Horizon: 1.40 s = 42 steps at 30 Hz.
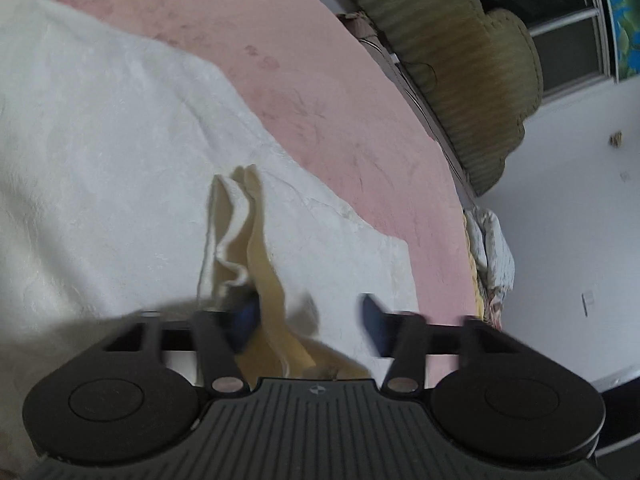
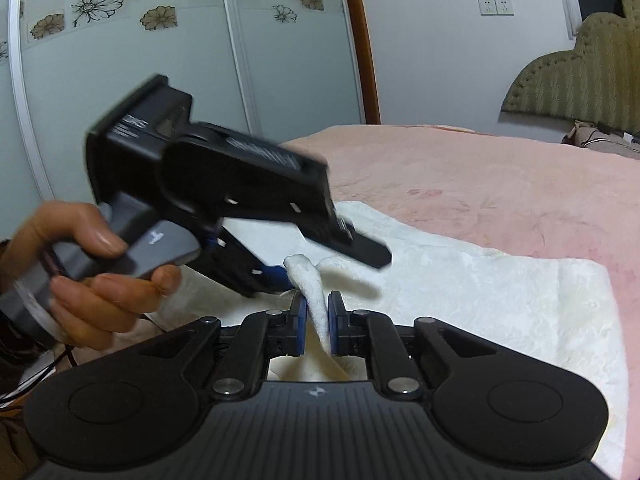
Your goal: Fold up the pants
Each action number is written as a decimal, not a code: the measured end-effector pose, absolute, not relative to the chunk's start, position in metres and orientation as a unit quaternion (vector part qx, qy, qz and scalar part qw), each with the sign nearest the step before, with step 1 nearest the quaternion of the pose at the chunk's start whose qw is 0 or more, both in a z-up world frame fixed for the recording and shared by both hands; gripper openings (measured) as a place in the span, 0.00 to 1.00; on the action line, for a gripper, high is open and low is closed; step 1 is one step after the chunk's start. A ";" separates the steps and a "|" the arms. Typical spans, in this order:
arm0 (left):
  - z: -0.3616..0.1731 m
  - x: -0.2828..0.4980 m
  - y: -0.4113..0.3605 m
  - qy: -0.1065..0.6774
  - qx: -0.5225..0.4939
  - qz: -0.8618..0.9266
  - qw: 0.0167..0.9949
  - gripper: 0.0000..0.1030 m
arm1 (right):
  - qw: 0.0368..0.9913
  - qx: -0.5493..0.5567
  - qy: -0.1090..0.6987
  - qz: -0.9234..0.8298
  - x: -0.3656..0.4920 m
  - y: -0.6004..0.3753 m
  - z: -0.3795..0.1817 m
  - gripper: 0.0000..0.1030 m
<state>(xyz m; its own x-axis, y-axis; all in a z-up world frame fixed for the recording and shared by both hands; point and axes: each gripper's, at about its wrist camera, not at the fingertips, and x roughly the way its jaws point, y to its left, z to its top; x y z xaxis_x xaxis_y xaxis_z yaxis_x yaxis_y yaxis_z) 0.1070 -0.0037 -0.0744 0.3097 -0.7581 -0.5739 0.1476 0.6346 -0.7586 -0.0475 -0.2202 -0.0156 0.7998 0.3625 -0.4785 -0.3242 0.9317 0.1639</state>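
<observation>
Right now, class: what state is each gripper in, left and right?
Left gripper: open, fingers spread, a fold of the white pants lying loose between them.
Right gripper: closed on an edge of the pants.

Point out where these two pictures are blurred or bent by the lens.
Left wrist view: the left claw is smeared by motion, and the bed edge curves from fisheye. Right wrist view: the left claw's body is streaked, the right claw on the white pants is sharp, and the door frame bows.
</observation>
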 end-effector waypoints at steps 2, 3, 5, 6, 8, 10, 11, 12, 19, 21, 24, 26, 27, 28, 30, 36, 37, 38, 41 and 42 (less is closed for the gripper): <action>-0.074 0.105 -0.001 0.493 -0.293 -0.297 0.763 0.11 | 0.947 0.035 0.261 0.186 -0.047 -0.214 -0.018 0.11; -0.070 0.101 0.001 0.478 -0.281 -0.296 0.777 0.09 | 0.946 0.032 0.261 0.188 -0.048 -0.211 -0.019 0.11; -0.061 0.092 0.001 0.454 -0.248 -0.293 0.804 0.02 | 0.945 0.029 0.265 0.192 -0.047 -0.206 -0.021 0.11; -0.059 0.089 0.001 0.447 -0.227 -0.289 0.815 0.02 | 0.942 0.030 0.272 0.196 -0.045 -0.204 -0.023 0.13; -0.064 0.086 -0.001 0.454 -0.200 -0.280 0.822 0.02 | 0.934 0.021 0.296 0.201 -0.043 -0.201 -0.023 0.13; -0.073 0.085 -0.001 0.465 -0.200 -0.281 0.815 0.03 | 0.930 0.031 0.301 0.209 -0.044 -0.210 -0.019 0.13; -0.073 0.084 -0.001 0.460 -0.195 -0.282 0.819 0.03 | 0.930 0.055 0.294 0.213 -0.046 -0.220 -0.015 0.14; -0.073 0.083 -0.002 0.455 -0.183 -0.282 0.825 0.03 | 0.930 0.084 0.286 0.214 -0.046 -0.233 -0.010 0.14; -0.071 0.074 -0.009 0.438 -0.142 -0.280 0.842 0.05 | 0.927 0.072 0.359 0.083 -0.036 -0.269 -0.038 0.13; -0.070 0.072 -0.011 0.434 -0.132 -0.279 0.846 0.05 | 0.930 0.068 0.350 0.086 -0.040 -0.263 -0.039 0.14; -0.068 0.071 -0.014 0.430 -0.117 -0.278 0.851 0.07 | 0.940 0.084 0.314 0.103 -0.039 -0.260 -0.027 0.14; -0.066 0.069 -0.016 0.429 -0.108 -0.278 0.853 0.19 | 0.940 0.073 0.317 0.102 -0.029 -0.254 -0.027 0.14; -0.065 0.070 -0.014 0.431 -0.113 -0.278 0.851 0.19 | 0.935 0.055 0.334 0.104 -0.022 -0.250 -0.031 0.14; -0.064 0.071 -0.012 0.436 -0.118 -0.276 0.848 0.19 | 0.930 0.034 0.351 0.103 -0.016 -0.243 -0.038 0.14; -0.058 0.074 -0.007 0.436 -0.123 -0.271 0.849 0.19 | 0.933 0.020 0.345 0.103 -0.016 -0.237 -0.040 0.14; -0.035 0.087 -0.016 0.403 -0.086 -0.251 0.876 0.35 | 0.940 0.050 0.322 0.104 -0.003 -0.245 -0.023 0.15; -0.033 0.088 -0.020 0.396 -0.075 -0.251 0.880 0.40 | 0.936 0.052 0.329 0.115 0.000 -0.241 -0.026 0.15; -0.031 0.090 -0.027 0.387 -0.054 -0.247 0.887 0.48 | 0.931 0.051 0.337 0.131 0.002 -0.235 -0.030 0.15; -0.043 0.099 -0.050 0.375 0.043 -0.209 0.902 0.54 | 0.926 0.019 0.346 0.149 0.003 -0.211 -0.045 0.14; -0.048 0.102 -0.053 0.380 0.056 -0.194 0.903 0.55 | 0.930 0.002 0.337 0.146 0.003 -0.205 -0.047 0.14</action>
<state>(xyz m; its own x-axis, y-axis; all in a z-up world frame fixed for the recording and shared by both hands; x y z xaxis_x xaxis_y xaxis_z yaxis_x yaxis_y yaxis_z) 0.1024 -0.0528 -0.0485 0.6363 -0.3078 -0.7074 0.3932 0.9183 -0.0458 0.0028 -0.2051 -0.0465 0.7308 0.2732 -0.6255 -0.2701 0.9573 0.1026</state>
